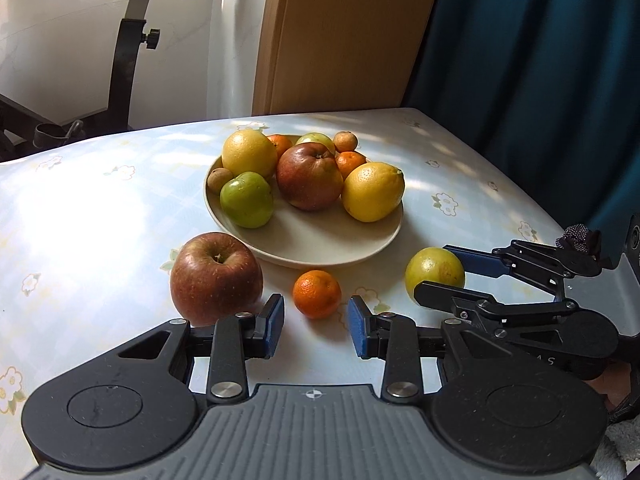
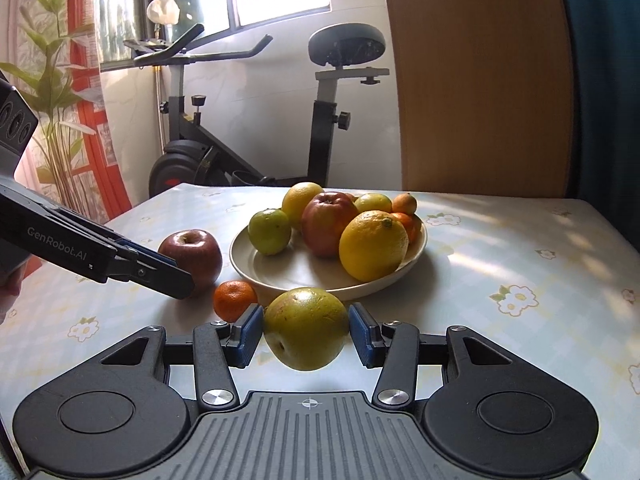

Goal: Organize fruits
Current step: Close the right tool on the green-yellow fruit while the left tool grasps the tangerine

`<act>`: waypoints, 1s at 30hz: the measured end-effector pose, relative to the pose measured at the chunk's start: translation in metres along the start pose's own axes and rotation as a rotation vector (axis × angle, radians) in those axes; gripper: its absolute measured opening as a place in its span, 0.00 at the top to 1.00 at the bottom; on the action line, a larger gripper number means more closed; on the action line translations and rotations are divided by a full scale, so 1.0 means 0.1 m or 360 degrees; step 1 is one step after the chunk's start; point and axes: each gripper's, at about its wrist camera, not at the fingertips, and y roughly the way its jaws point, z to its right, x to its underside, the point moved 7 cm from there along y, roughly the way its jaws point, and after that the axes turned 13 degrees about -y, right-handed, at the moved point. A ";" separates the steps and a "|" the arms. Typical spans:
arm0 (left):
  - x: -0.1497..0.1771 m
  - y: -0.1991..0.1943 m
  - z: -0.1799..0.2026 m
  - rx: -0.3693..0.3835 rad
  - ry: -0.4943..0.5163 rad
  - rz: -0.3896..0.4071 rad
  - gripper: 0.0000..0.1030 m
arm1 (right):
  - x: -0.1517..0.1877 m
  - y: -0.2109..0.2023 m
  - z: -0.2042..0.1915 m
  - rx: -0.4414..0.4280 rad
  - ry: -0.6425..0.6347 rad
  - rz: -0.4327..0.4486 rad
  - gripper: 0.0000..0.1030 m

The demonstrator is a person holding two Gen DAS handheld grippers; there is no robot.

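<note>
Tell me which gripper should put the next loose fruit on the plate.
Right. The right gripper already has the yellow-green fruit between its pads, beside the plate. The left gripper is empty, short of the mandarin.

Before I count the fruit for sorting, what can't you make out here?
- Fruit at the back of the plate: hidden behind the red apple and lemon in both views.
- Yellow-green fruit: its underside and table contact, hidden in the right wrist view.
- Table near edge: covered by tool bodies.

Each hand-held gripper is black plastic with a ribbed grey base, silver screws, blue ribbed pads and white "GenRobot.AI" lettering on the side.
</note>
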 end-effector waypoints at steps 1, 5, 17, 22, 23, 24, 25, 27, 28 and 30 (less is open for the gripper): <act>0.00 0.03 0.02 -0.0006 0.0008 -0.0005 0.64 | 0.01 -0.01 0.03 0.0010 0.0019 0.0006 0.58; -0.01 0.18 0.07 -0.0098 0.0042 -0.0032 0.64 | 0.03 -0.02 0.08 0.0027 0.0051 0.0029 0.58; 0.01 0.34 0.13 -0.0209 0.0098 -0.0042 0.64 | 0.08 -0.06 0.16 0.0037 0.0146 0.0065 0.58; -0.01 0.39 0.14 -0.0229 0.0096 -0.0034 0.62 | 0.08 -0.05 0.15 0.0052 0.0136 0.0061 0.58; -0.02 0.40 0.14 -0.0231 0.0090 -0.0032 0.62 | 0.09 -0.05 0.16 0.0053 0.0140 0.0063 0.58; -0.02 0.40 0.14 -0.0232 0.0085 -0.0031 0.62 | 0.09 -0.05 0.16 0.0051 0.0145 0.0065 0.58; -0.03 0.41 0.14 -0.0233 0.0081 -0.0030 0.62 | 0.09 -0.06 0.16 0.0048 0.0151 0.0067 0.58; -0.02 0.44 0.15 -0.0236 0.0082 -0.0037 0.62 | 0.10 -0.06 0.16 0.0048 0.0158 0.0067 0.58; -0.02 0.45 0.16 -0.0239 0.0085 -0.0044 0.62 | 0.10 -0.06 0.16 0.0048 0.0159 0.0067 0.58; 0.00 0.47 0.17 -0.0242 0.0092 -0.0053 0.62 | 0.10 -0.07 0.16 0.0051 0.0163 0.0070 0.58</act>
